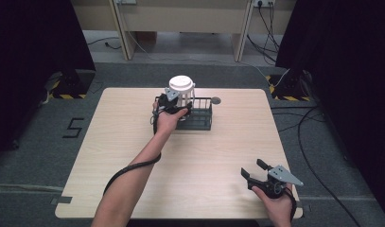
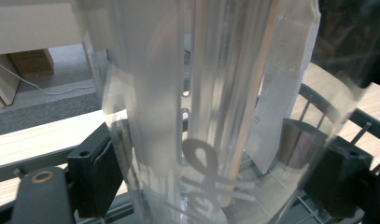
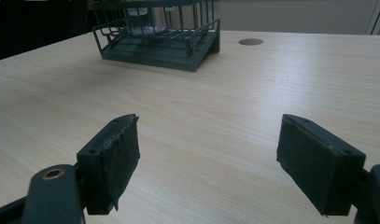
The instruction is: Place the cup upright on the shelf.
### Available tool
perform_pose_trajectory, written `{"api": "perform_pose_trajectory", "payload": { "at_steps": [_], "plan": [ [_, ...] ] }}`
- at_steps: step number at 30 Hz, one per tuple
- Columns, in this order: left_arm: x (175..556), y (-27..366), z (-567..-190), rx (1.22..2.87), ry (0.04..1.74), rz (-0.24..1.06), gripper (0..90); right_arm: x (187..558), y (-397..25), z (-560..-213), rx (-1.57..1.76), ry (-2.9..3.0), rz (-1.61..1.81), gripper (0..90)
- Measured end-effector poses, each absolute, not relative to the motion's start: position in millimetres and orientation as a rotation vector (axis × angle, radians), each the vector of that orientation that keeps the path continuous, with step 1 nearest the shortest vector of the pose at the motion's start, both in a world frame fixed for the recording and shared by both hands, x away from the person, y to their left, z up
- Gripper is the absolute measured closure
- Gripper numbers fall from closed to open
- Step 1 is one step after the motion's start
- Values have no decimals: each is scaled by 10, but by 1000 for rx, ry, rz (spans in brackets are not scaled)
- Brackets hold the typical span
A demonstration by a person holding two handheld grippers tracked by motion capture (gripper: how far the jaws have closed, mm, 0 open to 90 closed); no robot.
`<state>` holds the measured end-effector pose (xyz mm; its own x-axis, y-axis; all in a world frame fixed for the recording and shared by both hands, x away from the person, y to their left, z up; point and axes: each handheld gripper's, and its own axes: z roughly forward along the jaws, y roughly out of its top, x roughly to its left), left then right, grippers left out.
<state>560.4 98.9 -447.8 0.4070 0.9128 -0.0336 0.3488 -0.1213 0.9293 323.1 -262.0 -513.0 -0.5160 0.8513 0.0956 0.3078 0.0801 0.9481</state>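
Observation:
A clear plastic container [image 1: 181, 90] with a white lid stands upright in the left part of a dark wire rack [image 1: 202, 120] at the table's far middle. My left gripper [image 1: 179, 105] is shut on the container's lower body. In the left gripper view the see-through container [image 2: 201, 93] fills the space between both pads [image 2: 96, 172], with thin sticks and white tape showing inside it. I cannot tell whether it rests on the rack floor. My right gripper [image 1: 253, 168] is open near the front right edge, and nothing lies between its fingers [image 3: 115, 158].
The wooden table [image 1: 133, 142] has a small round grommet [image 1: 215, 100] just right of the rack. In the right gripper view the rack [image 3: 155, 46] sits far ahead with the grommet [image 3: 250, 42] beside it. Dark curtains and cables surround the table.

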Motion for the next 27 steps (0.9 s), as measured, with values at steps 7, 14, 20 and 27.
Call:
{"api": "perform_pose_trajectory", "payload": {
  "at_steps": [7, 14, 20, 27],
  "plan": [
    [5568, 997, -4486, 1691, 1111, 727, 164, 3232, -2617, -5131, 1141, 1870, 1445, 216],
    [5514, 1030, -4499, 1690, 1089, 733, 166, 3233, -2616, -5131, 1140, 1871, 1443, 214],
    [5475, 1045, -4503, 1696, 1066, 745, 166, 3232, -2615, -5129, 1142, 1874, 1440, 214],
    [5439, 1068, -4489, 1698, 1057, 751, 164, 3232, -2613, -5130, 1141, 1873, 1439, 213]
  ]
}}
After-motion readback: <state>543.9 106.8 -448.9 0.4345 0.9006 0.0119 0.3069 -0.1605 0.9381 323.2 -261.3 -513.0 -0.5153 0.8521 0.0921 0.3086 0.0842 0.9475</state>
